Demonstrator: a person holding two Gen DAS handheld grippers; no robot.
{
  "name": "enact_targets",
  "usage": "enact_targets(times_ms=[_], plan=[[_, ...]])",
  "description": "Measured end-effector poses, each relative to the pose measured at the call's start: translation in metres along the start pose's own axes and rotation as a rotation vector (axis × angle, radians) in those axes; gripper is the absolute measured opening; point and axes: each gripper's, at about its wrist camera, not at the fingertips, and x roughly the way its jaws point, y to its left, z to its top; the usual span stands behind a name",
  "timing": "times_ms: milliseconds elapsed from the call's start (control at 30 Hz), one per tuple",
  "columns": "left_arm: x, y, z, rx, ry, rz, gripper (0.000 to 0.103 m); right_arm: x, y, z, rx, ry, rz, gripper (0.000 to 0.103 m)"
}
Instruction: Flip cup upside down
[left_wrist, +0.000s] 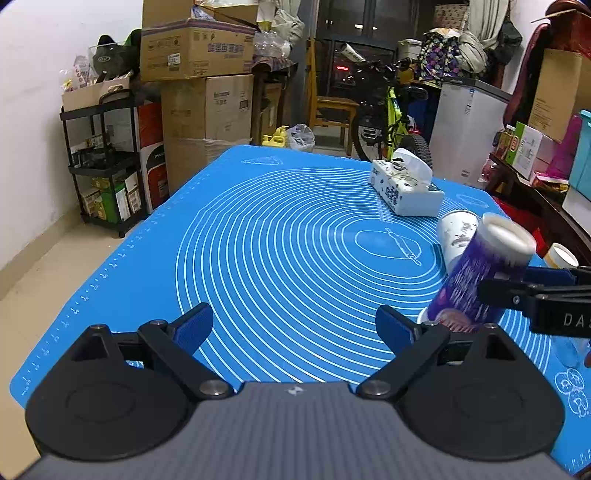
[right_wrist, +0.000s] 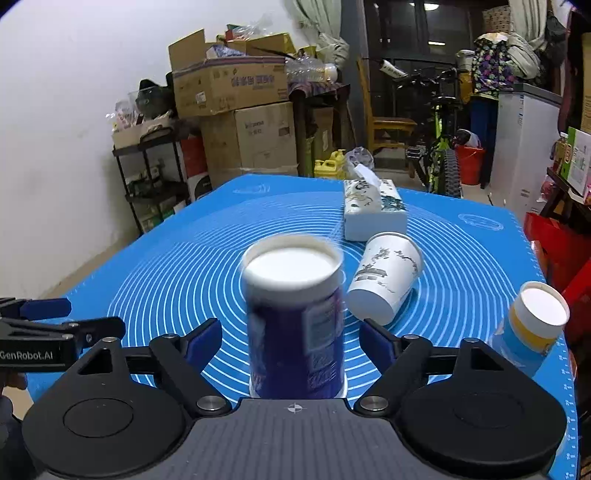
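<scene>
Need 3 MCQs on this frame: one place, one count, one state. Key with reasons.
1. Where is the tissue box relative to the white cup?
A. Farther out on the mat
B. Stacked on it
C. Between the left fingers

2. How many cups are in view?
A. One
B. Three
C. Five

3. How is the white cup lying?
A. Upright
B. On its side
C. Crushed flat

Key:
1 A: the tissue box sits beyond the white cup on the mat.
2 B: the purple cup, the white cup and the yellow-banded cup.
3 B: its base faces the right wrist camera and its wall rests on the mat.
</scene>
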Motion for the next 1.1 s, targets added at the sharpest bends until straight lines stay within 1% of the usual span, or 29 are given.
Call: enact_targets(times_ms=[33, 67, 100, 167, 233, 300, 467, 700, 867, 933, 1100], plan=[[-0.002, -0.001, 0.000, 0.002, 0.002, -0.004, 0.094, -0.002, -0.001, -0.001, 0.011, -0.001, -0.003, 0.089], [-0.005, -0.002, 0.000, 0.002, 0.005, -0.010, 0.094, -0.006, -0.003, -0.002, 0.029, -0.001, -0.008, 0.095], [-0.008, -0.003, 0.000, 0.001, 0.007, -0.025, 0.094, -0.011, -0.005, -0.004, 0.051, -0.006, -0.014, 0.097], [-0.014, -0.005, -0.001, 0.001, 0.006, -0.047, 0.094, -0.022, -0.008, -0.009, 0.085, -0.018, -0.013, 0.097], [-0.019, -0.008, -0.001, 0.013, 0.005, -0.050, 0.094, -0.034, -0.009, -0.015, 0.114, -0.022, -0.025, 0.100], [-0.026, -0.013, -0.004, 0.037, 0.011, -0.049, 0.094, -0.048, -0.009, -0.023, 0.141, -0.024, -0.047, 0.101], [-0.035, -0.022, -0.015, 0.083, 0.051, -0.058, 0.094, -0.080, -0.010, -0.042, 0.194, -0.031, -0.079, 0.101], [-0.049, -0.036, -0.031, 0.143, 0.078, -0.062, 0.094, -0.116, 0.001, -0.057, 0.160, -0.043, -0.124, 0.101], [-0.058, -0.041, -0.037, 0.165, 0.076, -0.079, 0.094, -0.128, 0.007, -0.067, 0.143, -0.032, -0.128, 0.101], [-0.061, -0.043, -0.038, 0.176, 0.071, -0.083, 0.094, -0.130, 0.008, -0.070, 0.146, -0.022, -0.115, 0.101], [-0.064, -0.045, -0.039, 0.181, 0.077, -0.101, 0.094, -0.136, 0.012, -0.074, 0.135, -0.014, -0.113, 0.101]])
